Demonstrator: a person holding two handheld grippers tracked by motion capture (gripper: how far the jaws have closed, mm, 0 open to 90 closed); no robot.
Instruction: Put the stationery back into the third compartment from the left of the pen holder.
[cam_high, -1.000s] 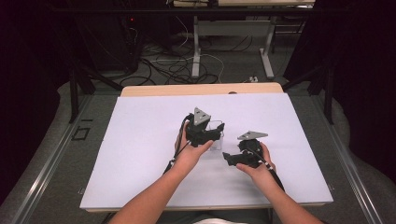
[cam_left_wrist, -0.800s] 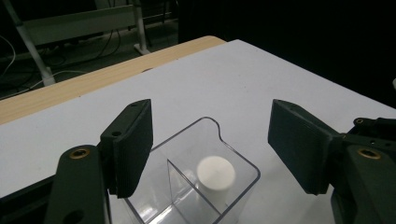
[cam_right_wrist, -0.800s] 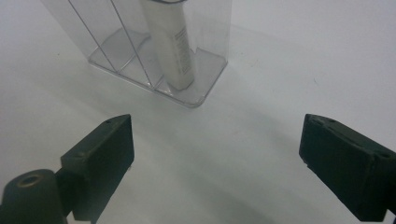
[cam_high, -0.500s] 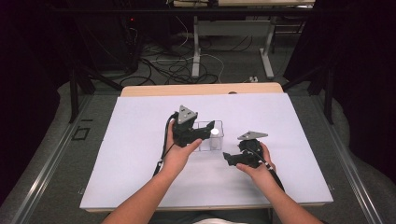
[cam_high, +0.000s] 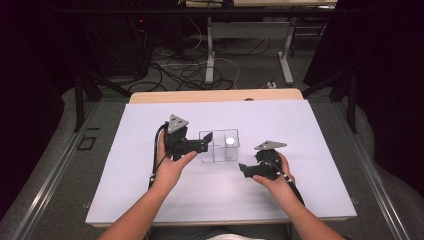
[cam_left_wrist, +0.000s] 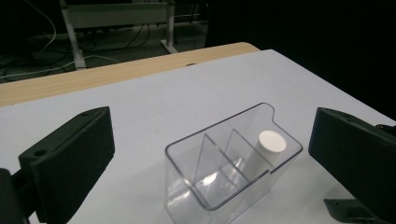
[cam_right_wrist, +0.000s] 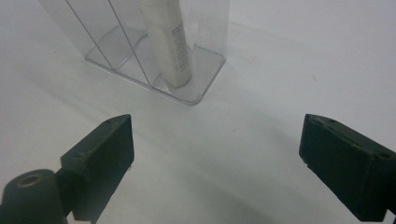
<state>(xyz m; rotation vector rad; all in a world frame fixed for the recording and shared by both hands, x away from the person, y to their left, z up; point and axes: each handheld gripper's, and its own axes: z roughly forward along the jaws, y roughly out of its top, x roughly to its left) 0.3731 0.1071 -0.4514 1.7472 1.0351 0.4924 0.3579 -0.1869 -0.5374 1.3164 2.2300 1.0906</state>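
Note:
A clear plastic box (cam_high: 216, 150) with two dividers stands upright in the middle of the white table. A white tube (cam_high: 229, 142) stands in its right end compartment. My left gripper (cam_high: 204, 142) is just left of the box, and its jaws have just been opening. In the left gripper view the box (cam_left_wrist: 187, 186) and the tube (cam_left_wrist: 272, 141) lie ahead of the left gripper (cam_left_wrist: 211, 140), with neither pad touching them. My right gripper (cam_high: 243, 169) rests open to the front right of the box. Its view shows the tube (cam_right_wrist: 168, 42) beyond the empty right gripper (cam_right_wrist: 215, 149).
The white tabletop (cam_high: 140, 165) ends at a wooden strip (cam_high: 215, 95) along its far edge. Beyond it are dark floor, cables and desk legs (cam_high: 210, 55). Both forearms come in from the near edge.
My left gripper has drawn back to the left, away from the clear box, and its jaws have spread apart. The box now stands free on the table. The right gripper has kept still.

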